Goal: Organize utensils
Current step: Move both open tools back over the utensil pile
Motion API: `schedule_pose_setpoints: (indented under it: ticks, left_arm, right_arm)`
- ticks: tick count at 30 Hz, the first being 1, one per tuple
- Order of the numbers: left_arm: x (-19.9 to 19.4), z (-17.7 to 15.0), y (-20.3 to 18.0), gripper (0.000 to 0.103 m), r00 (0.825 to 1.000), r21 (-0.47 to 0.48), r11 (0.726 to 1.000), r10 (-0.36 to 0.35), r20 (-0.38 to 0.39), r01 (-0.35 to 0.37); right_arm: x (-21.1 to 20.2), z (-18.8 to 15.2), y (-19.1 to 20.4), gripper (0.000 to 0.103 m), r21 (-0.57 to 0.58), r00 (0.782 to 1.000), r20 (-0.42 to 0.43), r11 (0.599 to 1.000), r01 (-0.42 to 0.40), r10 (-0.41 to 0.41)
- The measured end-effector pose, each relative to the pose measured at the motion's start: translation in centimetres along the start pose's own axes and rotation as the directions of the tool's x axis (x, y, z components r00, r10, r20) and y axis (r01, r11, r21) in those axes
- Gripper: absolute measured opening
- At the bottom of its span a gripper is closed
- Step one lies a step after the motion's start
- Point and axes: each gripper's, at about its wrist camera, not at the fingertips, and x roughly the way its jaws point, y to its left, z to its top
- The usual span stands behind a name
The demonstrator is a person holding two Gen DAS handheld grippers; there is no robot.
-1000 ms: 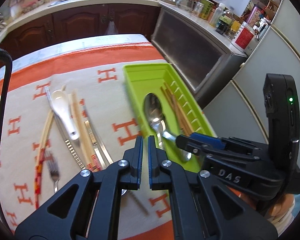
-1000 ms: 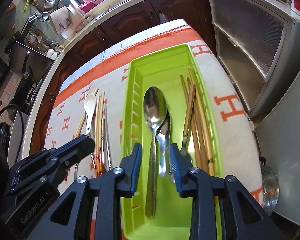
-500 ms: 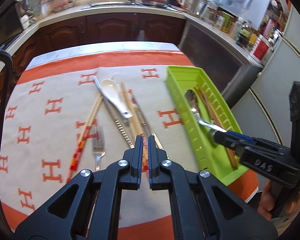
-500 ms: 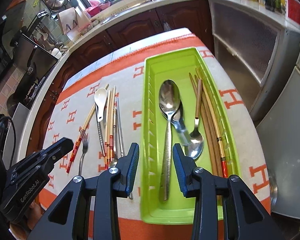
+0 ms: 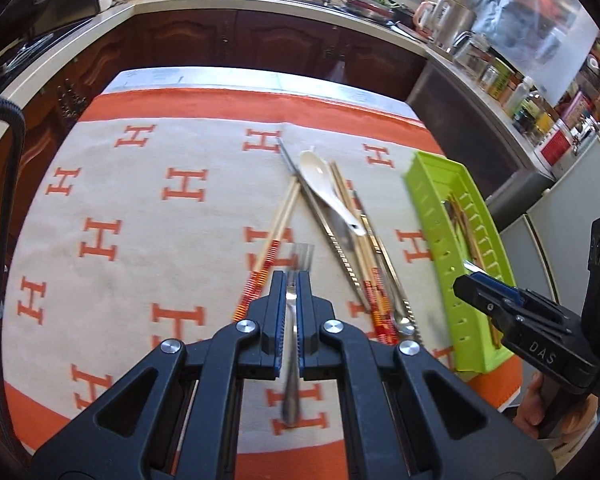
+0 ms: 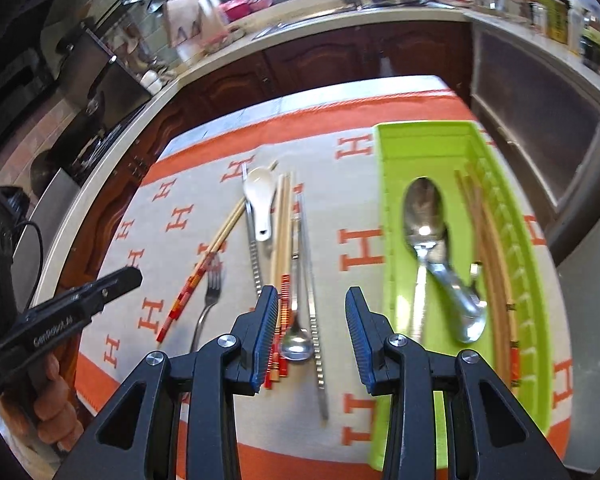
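**Two grippers over a table of loose utensils and a green tray**

Left wrist view: The left gripper is seen from behind, pointing down at a cloth patterned with orange H shapes. Its fingers are drawn together, with only a narrow slit between the blue pads. A fork lies on the cloth below, in line with that slit; its tines show beyond the fingertips and its blurred handle runs back beneath them. Whether the pads touch it cannot be told. Just right of the fork, a white spoon, chopsticks with red-banded ends and long metal pieces are laid in a loose bundle. At the right edge of the cloth a green tray is set, with wooden chopsticks inside. The right gripper is seen beside the tray, held by a hand.

Right wrist view: The right gripper is held open, nothing between its pads. Below the gap, a small metal spoon and a serrated metal strip lie on the cloth. The tray is to the right, holding a large spoon, a second spoon laid across it, and chopsticks along the far wall. The fork lies to the left, near the left gripper's tips.
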Motion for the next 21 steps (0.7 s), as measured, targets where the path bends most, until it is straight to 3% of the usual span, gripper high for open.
schedule_pose_setpoints:
  ticks: [10,17,21]
  left_arm:
    - [1.7,0.5,1.8,0.001,0.999,0.003,1.000,0.028,-0.027,-0.028]
    - [4.2,0.2,3.9,0.001,0.996,-0.036,0.999,0.012,-0.084,-0.015]
    - [4.8,-0.2,4.9,0.001,0.996,-0.049,0.999,0.001,-0.092,-0.006]
  right_arm:
    - [4.6,3.0,2.5,0.035,-0.009,0.993,-0.090,0.997,-0.081,0.079]
    - [8.8,2.6,5.5,0.035,-0.047,0.975,-0.169,0.987,-0.152,0.142]
    - [11.1,2.1,6.9,0.035,-0.070,0.974,-0.173,0.985,-0.158,0.144]
